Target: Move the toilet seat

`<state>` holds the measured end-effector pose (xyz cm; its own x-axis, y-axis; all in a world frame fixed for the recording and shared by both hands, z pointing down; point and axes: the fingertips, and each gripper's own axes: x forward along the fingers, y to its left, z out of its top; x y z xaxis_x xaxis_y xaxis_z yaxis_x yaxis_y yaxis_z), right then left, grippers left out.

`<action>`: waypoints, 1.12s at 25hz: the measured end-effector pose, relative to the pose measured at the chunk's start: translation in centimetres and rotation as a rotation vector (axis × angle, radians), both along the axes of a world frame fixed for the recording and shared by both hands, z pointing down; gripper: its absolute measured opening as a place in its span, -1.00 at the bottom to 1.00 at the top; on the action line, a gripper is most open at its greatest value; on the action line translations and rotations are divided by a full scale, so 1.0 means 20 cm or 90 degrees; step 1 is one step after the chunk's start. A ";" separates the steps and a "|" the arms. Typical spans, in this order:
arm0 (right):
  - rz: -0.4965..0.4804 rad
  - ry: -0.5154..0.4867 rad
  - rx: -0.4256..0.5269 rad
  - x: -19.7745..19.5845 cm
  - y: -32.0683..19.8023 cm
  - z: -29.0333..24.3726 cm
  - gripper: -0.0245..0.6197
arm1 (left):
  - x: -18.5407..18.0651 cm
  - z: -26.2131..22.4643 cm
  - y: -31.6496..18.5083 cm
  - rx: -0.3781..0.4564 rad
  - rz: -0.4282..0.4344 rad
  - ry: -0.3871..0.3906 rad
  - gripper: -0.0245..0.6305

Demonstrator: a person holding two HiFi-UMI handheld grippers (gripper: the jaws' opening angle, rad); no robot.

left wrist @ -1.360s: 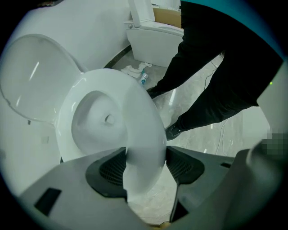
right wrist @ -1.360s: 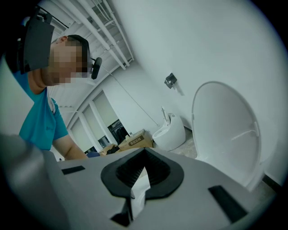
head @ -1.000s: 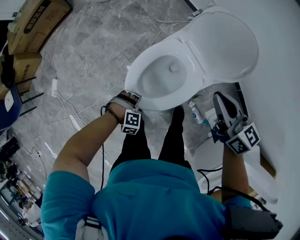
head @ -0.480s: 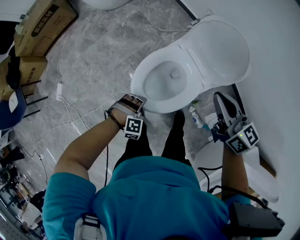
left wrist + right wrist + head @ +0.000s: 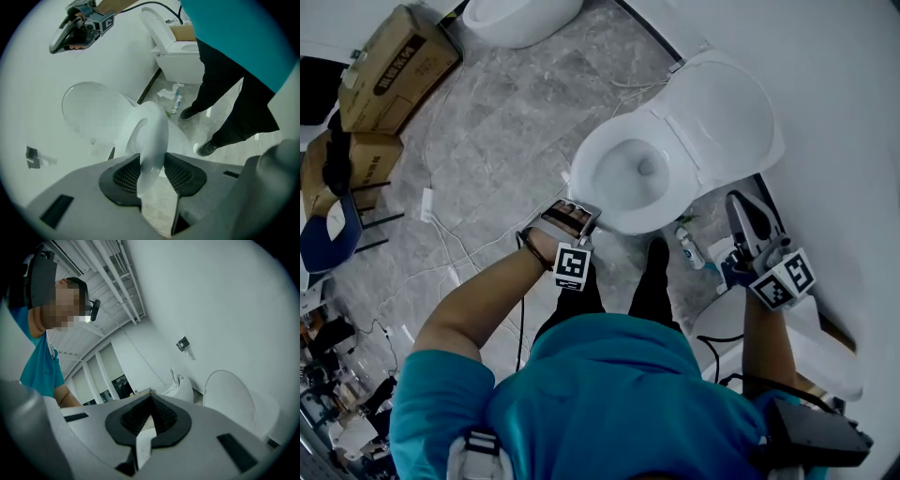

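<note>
Closest to us, our L gripper (image 5: 579, 214) points steeply down; its jaws have just been closing and both pads now pinch the front rim of the toilet seat (image 5: 587, 165), w/ the seat's ring sitting over the bowl (image 5: 634, 174) right ahead of our feet. Our R gripper (image 5: 739, 208) is held roughly level, well apart at the right beside the white wall (image 5: 848, 112), jaws pressed together w/ nothing btwn them. Past the seat the lid (image 5: 722, 103) stands open against that wall, and farther left lie grey marble floor (image 5: 506, 122) and cardboard cartons (image 5: 389, 70).
</note>
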<state>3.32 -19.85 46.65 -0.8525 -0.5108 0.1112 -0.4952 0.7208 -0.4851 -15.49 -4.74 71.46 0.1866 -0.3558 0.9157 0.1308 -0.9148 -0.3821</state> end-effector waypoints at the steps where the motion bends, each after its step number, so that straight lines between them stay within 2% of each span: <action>1: 0.002 -0.001 0.002 0.01 0.00 -0.01 -0.93 | 0.01 -0.01 -0.01 0.004 0.000 0.002 -0.41; 28: 0.048 -0.016 0.042 0.23 -0.05 -0.27 -0.93 | 0.29 -0.42 -0.32 0.074 0.001 0.057 -0.44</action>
<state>7.84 -20.82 41.16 -0.8139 -0.5785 0.0542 -0.5370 0.7132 -0.4505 -9.64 -11.18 63.12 0.2659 -0.4582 0.8482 0.0926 -0.8636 -0.4955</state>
